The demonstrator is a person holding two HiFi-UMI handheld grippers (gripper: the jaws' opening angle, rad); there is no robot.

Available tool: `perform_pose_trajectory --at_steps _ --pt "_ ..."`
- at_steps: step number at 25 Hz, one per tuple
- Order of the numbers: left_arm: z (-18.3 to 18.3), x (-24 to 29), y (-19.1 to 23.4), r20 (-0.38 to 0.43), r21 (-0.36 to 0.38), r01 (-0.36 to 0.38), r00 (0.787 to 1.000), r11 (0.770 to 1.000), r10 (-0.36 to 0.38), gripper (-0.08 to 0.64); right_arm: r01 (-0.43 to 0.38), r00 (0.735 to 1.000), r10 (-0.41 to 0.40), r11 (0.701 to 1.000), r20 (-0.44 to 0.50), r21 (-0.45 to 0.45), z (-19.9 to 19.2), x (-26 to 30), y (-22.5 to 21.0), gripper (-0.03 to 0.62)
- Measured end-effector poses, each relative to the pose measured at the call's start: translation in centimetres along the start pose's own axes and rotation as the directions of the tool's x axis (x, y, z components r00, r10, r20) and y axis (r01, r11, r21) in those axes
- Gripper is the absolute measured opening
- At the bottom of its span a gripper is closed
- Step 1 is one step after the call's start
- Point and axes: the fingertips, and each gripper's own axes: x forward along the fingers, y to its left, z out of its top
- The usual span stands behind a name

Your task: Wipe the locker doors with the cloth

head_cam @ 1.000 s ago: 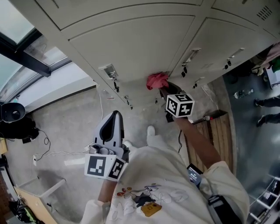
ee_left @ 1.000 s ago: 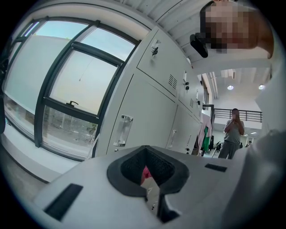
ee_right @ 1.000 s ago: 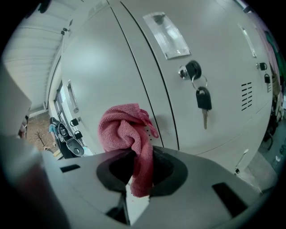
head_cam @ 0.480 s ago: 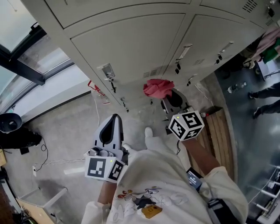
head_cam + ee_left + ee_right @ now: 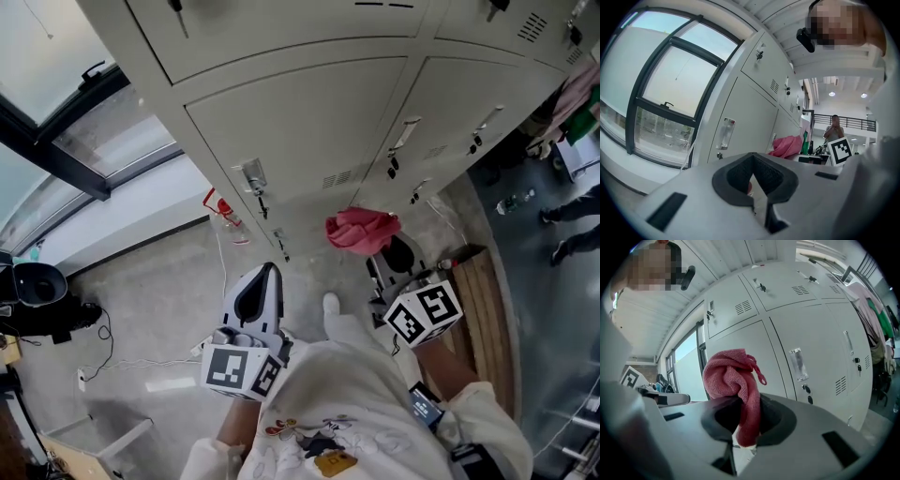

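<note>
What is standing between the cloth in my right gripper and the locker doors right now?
Nothing visible. The red cloth is pinched in the fingers of the right gripper, and only open air lies between it and the locker doors. The left gripper hangs off to the side, out of the path.

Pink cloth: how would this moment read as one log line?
right gripper: jaws shut on pink cloth | left gripper: jaws shut, empty | locker doors: contact unclear

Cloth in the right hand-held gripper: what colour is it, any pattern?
The cloth is pinkish red, plain, with no pattern; the right gripper view shows it best.
</note>
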Motion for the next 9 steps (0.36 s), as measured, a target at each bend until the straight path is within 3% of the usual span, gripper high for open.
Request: perform_pose_trajectory --at_steps 9 --pt "0.5 -0.7 -0.5 0.007 0.002 0.005 1.0 1.0 -0.005 0.002 -0.024 1.0 0.024 1.0 -0.007 0.013 0.4 -1.0 1.3 0.071"
